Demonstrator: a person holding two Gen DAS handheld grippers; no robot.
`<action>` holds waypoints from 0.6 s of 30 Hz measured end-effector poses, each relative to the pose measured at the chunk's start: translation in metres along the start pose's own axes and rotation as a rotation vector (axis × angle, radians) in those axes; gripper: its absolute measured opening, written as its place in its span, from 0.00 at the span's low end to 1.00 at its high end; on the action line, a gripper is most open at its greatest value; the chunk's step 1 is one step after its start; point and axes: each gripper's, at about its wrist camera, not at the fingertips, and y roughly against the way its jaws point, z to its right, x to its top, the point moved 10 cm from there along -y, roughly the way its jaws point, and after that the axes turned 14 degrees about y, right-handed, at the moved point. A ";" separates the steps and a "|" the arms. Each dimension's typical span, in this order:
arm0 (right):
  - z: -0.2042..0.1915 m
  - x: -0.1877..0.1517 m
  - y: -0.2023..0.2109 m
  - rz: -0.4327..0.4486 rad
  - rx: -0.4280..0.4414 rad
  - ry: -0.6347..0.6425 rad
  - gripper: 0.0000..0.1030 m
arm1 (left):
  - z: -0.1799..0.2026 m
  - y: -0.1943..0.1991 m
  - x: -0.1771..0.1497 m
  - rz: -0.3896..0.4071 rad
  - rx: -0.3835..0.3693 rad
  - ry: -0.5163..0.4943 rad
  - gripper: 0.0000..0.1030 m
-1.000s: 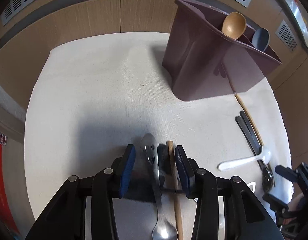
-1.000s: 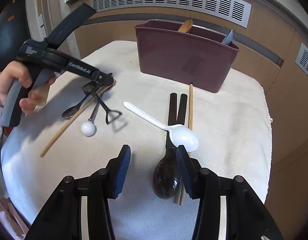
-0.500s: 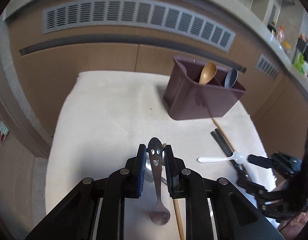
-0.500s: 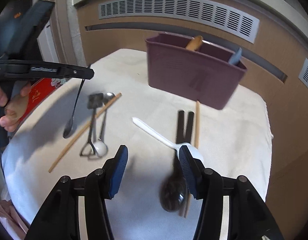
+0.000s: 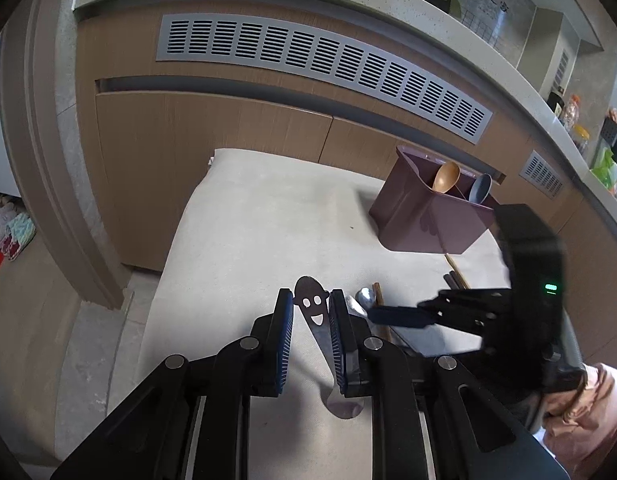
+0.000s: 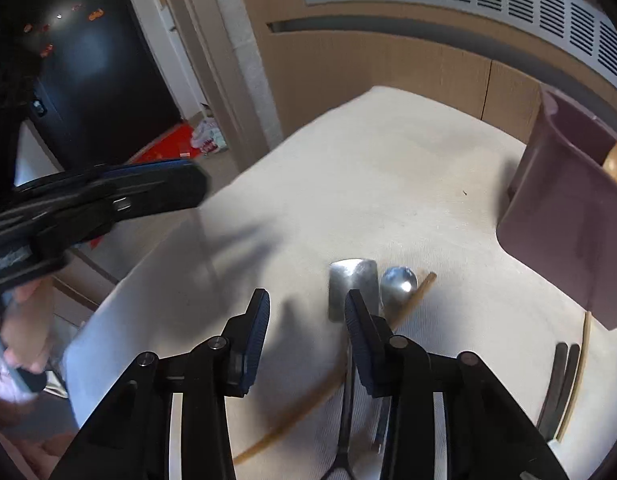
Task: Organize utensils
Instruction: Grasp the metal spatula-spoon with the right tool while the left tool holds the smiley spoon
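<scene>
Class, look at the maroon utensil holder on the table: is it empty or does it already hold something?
Not empty. The holder already holds a wooden spoon and a grey spoon, their bowls sticking up above its rim.

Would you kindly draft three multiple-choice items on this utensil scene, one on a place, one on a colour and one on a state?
1. Where is the wooden spoon?
A. Flat on the cloth
B. Standing in the caddy
C. In the right gripper

2. What colour is the caddy?
A. Dark purple-brown
B. White
C. Green

3. What is between the fingers of the left gripper?
A. A chopstick
B. Nothing
C. A metal spoon with a smiley face cut into its handle

Answers:
1. B, its bowl sticks up out of the caddy beside a grey spoon.
2. A, its walls show dark purple-brown in both views.
3. C, the smiley handle sits between the blue pads with its bowl hanging below, off the white cloth; the right gripper's closing jaws hold nothing.
</scene>
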 end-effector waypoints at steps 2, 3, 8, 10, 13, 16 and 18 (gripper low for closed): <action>0.009 -0.003 -0.010 -0.043 -0.050 0.003 0.36 | -0.001 0.000 0.000 0.002 -0.010 0.004 0.18; 0.012 -0.004 -0.013 -0.056 -0.066 0.002 0.36 | -0.001 0.000 0.000 0.003 -0.015 0.006 0.18; 0.016 -0.003 -0.014 -0.066 -0.051 -0.008 0.36 | -0.005 0.000 0.000 -0.002 -0.037 0.025 0.18; 0.016 0.005 -0.013 -0.049 -0.064 0.020 0.36 | -0.005 0.001 0.000 -0.002 -0.040 0.028 0.18; 0.012 0.015 -0.017 -0.050 -0.078 0.079 0.37 | -0.005 0.003 -0.001 0.002 -0.040 0.026 0.18; 0.015 0.020 -0.026 -0.063 -0.098 0.114 0.37 | -0.004 0.004 -0.002 0.003 -0.037 0.027 0.18; 0.017 0.021 -0.032 -0.077 -0.094 0.122 0.41 | -0.005 0.004 -0.002 0.002 -0.035 0.029 0.18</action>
